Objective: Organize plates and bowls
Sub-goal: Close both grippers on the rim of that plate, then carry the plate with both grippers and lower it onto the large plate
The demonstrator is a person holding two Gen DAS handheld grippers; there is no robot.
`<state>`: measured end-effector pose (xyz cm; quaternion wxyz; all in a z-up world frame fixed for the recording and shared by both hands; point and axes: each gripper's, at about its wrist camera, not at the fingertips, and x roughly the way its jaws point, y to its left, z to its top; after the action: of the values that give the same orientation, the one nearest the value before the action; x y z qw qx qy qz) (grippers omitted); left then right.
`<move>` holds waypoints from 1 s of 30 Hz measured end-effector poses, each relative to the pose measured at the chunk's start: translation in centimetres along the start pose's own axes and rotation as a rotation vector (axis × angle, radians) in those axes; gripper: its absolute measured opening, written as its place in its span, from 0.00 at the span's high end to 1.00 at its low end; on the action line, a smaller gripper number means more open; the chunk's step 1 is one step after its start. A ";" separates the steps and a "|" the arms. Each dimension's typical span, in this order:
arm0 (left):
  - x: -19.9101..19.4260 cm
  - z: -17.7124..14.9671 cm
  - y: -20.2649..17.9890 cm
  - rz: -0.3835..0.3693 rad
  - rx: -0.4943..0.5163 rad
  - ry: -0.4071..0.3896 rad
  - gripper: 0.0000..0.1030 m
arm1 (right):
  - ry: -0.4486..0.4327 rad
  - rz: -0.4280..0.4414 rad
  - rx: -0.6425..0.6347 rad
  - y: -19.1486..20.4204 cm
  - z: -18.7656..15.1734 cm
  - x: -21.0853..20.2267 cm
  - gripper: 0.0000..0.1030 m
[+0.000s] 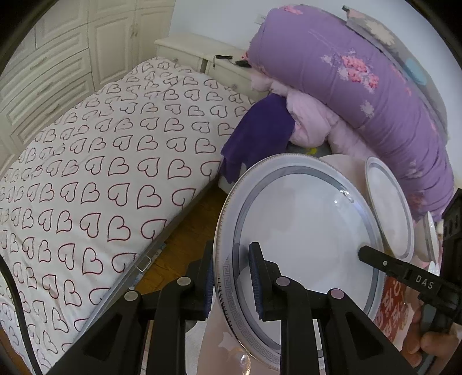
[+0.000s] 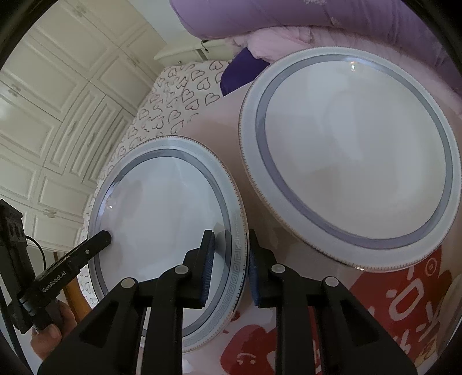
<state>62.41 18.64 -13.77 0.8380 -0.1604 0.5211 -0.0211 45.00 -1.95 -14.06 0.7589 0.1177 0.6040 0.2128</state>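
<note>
Left tool (image 1: 232, 284) and right tool (image 2: 231, 266) each pinch opposite rims of the near plate (image 2: 161, 213) on the counter (image 2: 222, 121) beside a second plate (image 2: 355, 153); lift level, together, without twisting.

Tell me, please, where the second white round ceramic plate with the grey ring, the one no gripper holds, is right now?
In the right wrist view the free white grey-ringed plate lies on the pink printed tabletop, right of the gripped plate, below the purple quilt.
</note>
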 end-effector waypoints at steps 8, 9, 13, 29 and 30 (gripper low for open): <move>-1.6 -1.2 0.2 0.016 -0.007 -0.012 0.82 | -0.004 0.015 -0.018 0.7 -0.7 -0.4 0.79; -1.8 -1.3 0.2 0.017 -0.006 -0.013 0.82 | -0.006 0.016 -0.020 0.7 -0.8 -0.5 0.79; -2.8 -2.1 -0.1 0.021 -0.002 -0.025 0.82 | -0.015 0.021 -0.031 0.8 -1.0 -0.9 0.79; -9.3 -5.6 -2.0 -0.003 0.021 -0.096 0.82 | -0.079 0.046 -0.054 0.5 -2.6 -5.3 0.79; -10.1 -6.0 -2.2 -0.007 0.024 -0.106 0.82 | -0.086 0.048 -0.056 0.4 -2.7 -5.7 0.79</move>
<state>52.82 17.15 -6.85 0.8662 -0.1533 0.4752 -0.0216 41.26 -4.44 -9.57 0.7818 0.1198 0.5618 0.2425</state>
